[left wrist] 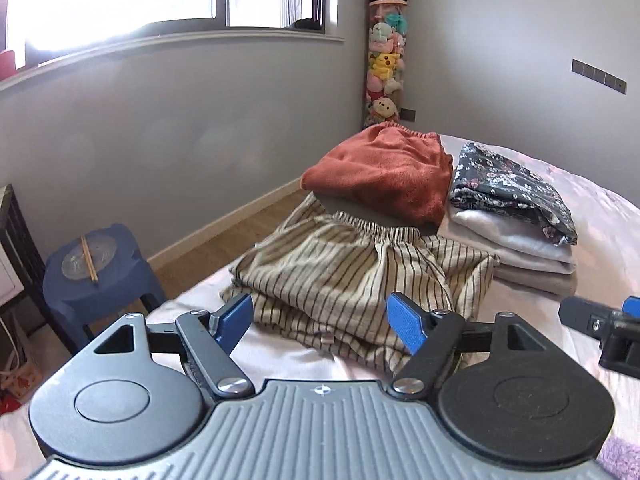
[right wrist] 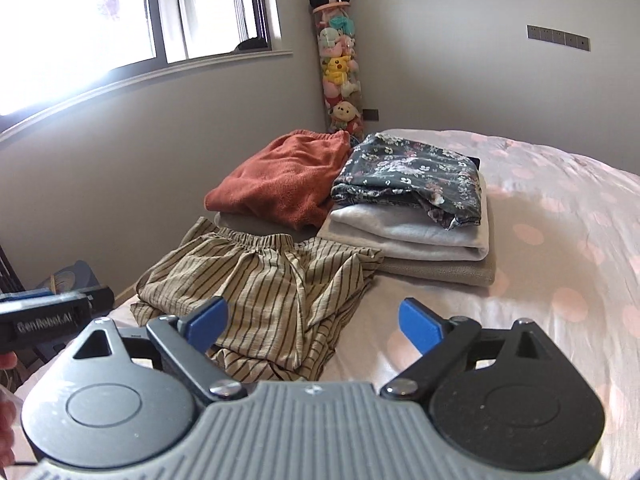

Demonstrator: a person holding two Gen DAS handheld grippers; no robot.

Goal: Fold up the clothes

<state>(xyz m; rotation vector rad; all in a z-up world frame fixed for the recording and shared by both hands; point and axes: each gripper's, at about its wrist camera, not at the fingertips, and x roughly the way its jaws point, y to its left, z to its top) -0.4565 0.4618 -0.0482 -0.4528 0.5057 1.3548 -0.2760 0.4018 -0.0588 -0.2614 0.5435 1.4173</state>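
Beige striped trousers (left wrist: 352, 280) (right wrist: 256, 284) lie folded on the pink bed, elastic waistband at the far side. My left gripper (left wrist: 320, 322) hovers open just in front of their near edge, blue pads apart, holding nothing. My right gripper (right wrist: 314, 326) is also open and empty, over the trousers' right near corner and the bedsheet. Behind lie a folded rust-orange garment (left wrist: 384, 176) (right wrist: 280, 178) on a grey piece, and a stack with a dark floral garment (left wrist: 508, 190) (right wrist: 416, 176) on white and beige folded items (right wrist: 412, 240).
The bed (right wrist: 560, 240) has a pink dotted cover, with its edge at the left. A blue stool (left wrist: 96, 276) holding a glass plate and chopsticks stands on the wooden floor. A tube of plush toys (left wrist: 384, 64) fills the corner. The other gripper's body (left wrist: 600, 324) shows at right.
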